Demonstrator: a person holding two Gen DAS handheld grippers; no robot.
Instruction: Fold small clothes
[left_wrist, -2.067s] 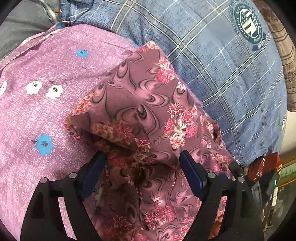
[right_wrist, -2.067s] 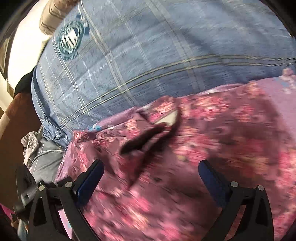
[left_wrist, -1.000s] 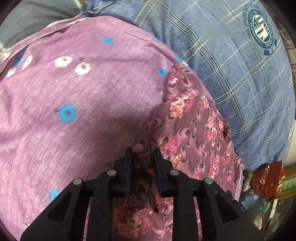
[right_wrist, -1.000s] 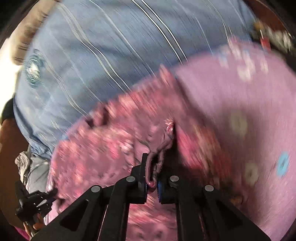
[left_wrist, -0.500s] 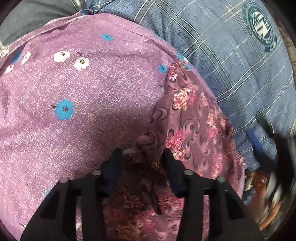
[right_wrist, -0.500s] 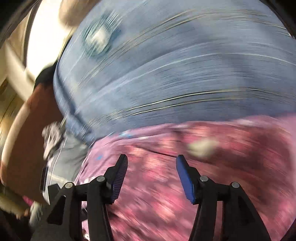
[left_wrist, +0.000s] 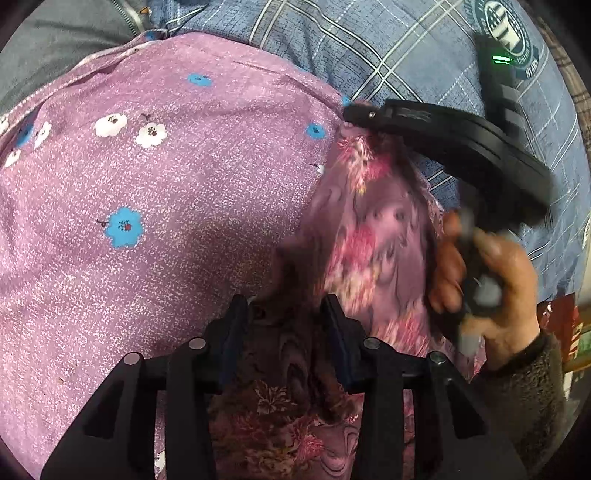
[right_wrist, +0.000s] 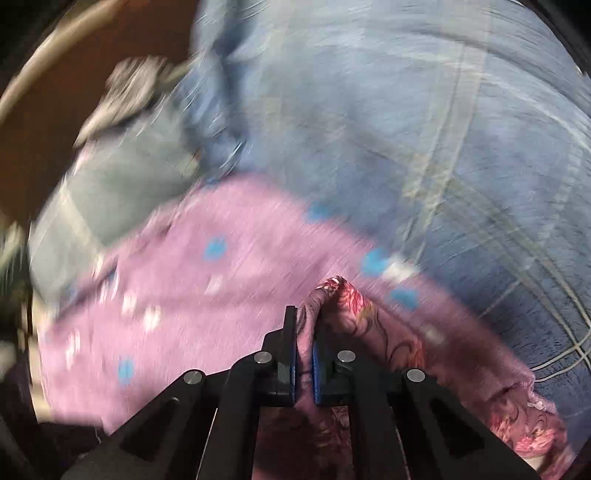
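right gripper (right_wrist: 303, 352): fingers just snapped together, pinching floral garment (left_wrist: 380, 236) far corner
left gripper (left_wrist: 284, 332): fingers part spread, straddling near fold, grip unclear
garment: on purple flowered cloth (left_wrist: 177, 177), blue plaid cloth (left_wrist: 388, 48) beyond

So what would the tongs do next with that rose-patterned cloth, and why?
Probably the right tongs carry the pinched corner of the mauve rose-patterned cloth across and lay it down. They have just closed on that corner, while the left tongs, part open, straddle a bunched fold of it over the lilac flowered fabric.
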